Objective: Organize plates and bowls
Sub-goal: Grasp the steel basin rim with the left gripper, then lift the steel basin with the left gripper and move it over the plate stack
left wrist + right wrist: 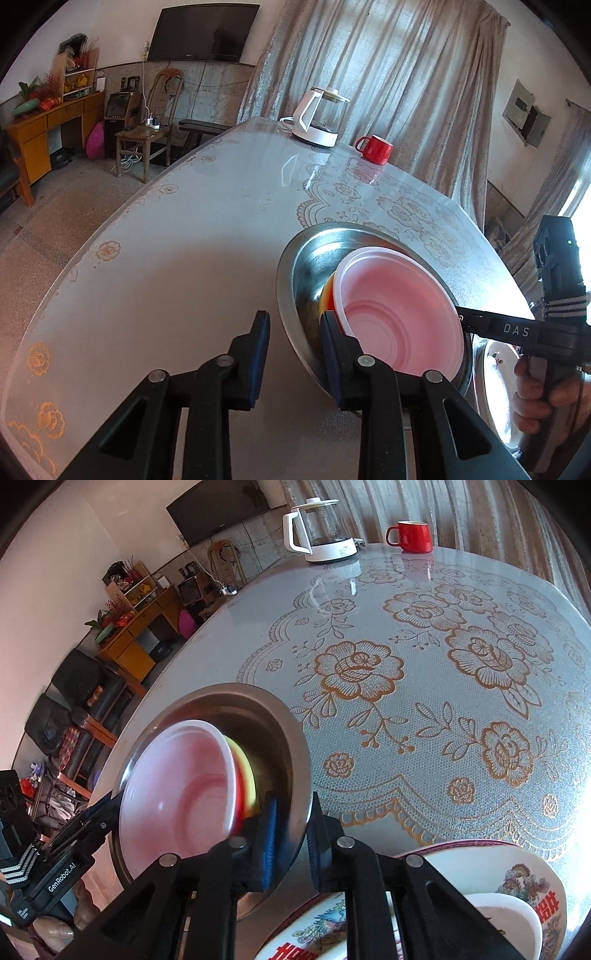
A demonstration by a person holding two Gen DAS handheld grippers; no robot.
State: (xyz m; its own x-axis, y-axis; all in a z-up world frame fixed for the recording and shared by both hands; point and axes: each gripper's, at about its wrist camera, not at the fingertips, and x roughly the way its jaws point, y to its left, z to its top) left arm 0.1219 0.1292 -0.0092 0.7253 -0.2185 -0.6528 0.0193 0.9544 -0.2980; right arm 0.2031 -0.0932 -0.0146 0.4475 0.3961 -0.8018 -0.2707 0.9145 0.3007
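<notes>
Both grippers (293,354) (291,843) angled down, clamping steel bowl (306,266)

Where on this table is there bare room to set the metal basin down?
Free: the wide stretch left of the basin out to the table edge, and the floral middle between basin and the kettle and red mug. Crowded: the near right corner, with the patterned bowls.

Counted one steel basin (280,738) at the lower middle of the right wrist frame, with one pink bowl (177,790) and what looked like one yellow-and-red dish (247,775) tucked behind it. Lower right had two decorated plates (517,871) and one plain white bowl (513,919). Up top there was one kettle (321,531) and one red mug (412,535), plus two grippers total.
</notes>
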